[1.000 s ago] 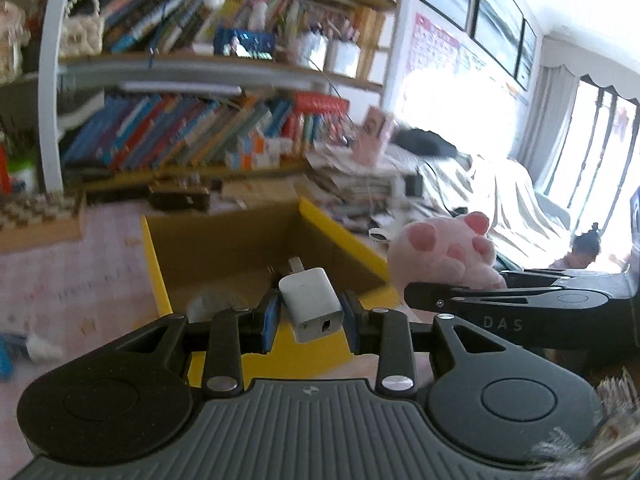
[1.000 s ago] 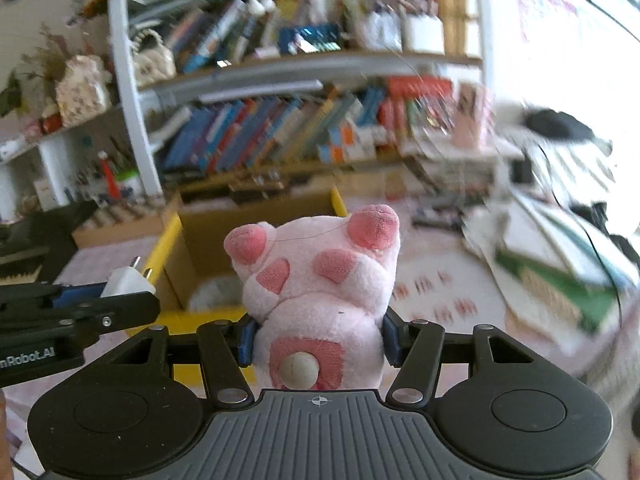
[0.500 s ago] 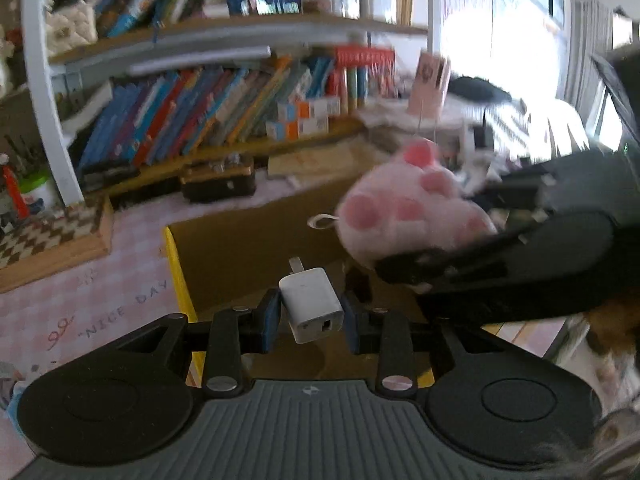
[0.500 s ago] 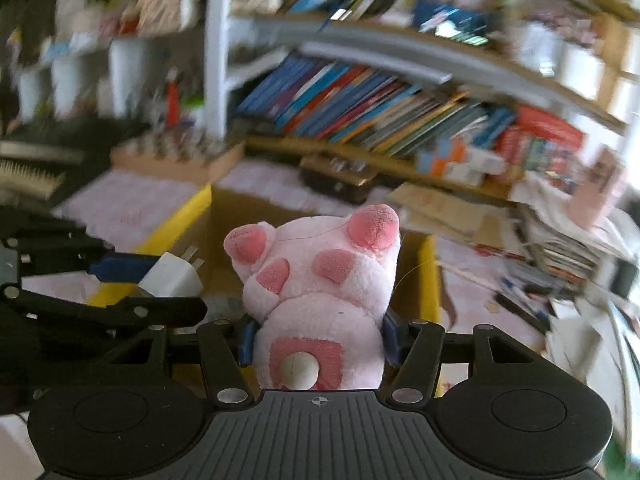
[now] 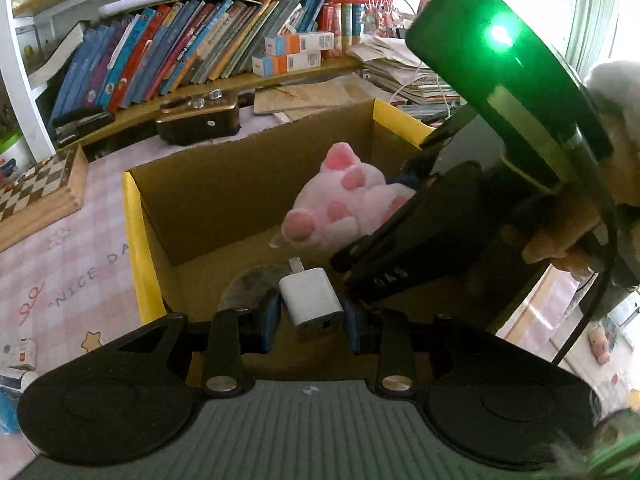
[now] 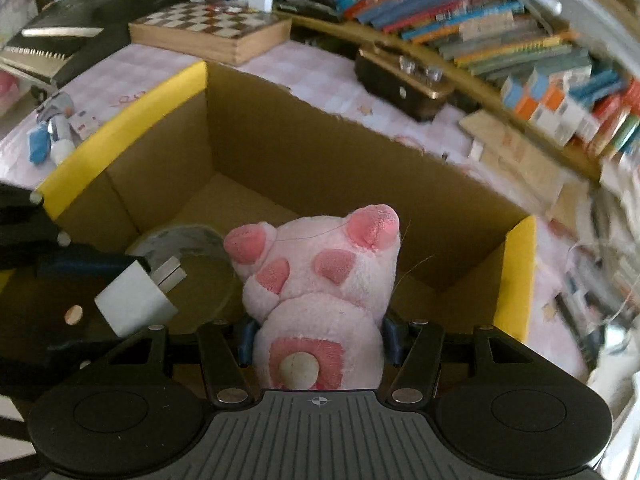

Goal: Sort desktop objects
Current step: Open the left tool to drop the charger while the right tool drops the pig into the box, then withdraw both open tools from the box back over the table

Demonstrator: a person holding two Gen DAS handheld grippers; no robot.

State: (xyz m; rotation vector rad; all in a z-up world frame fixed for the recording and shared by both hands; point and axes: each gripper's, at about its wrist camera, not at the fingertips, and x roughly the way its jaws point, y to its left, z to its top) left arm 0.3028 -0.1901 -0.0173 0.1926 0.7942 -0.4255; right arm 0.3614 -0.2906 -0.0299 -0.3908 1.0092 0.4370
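My left gripper (image 5: 310,314) is shut on a white plug charger (image 5: 311,304) and holds it over the open cardboard box (image 5: 240,184) with yellow flaps. My right gripper (image 6: 318,332) is shut on a pink plush paw toy (image 6: 320,288) and holds it over the same box (image 6: 320,152). The toy also shows in the left wrist view (image 5: 344,208), and the charger shows in the right wrist view (image 6: 136,300). A roll of tape (image 6: 180,240) lies on the box floor.
A wooden chessboard box (image 6: 212,32) and a dark case (image 6: 404,80) stand behind the box on the pink checked cloth (image 5: 60,264). Bookshelves (image 5: 192,48) run along the back. Small items (image 6: 56,128) lie left of the box.
Both grippers have moved forward and tilted down over the box, each still holding its object. The right gripper swung in from the right and now sits beside the left.
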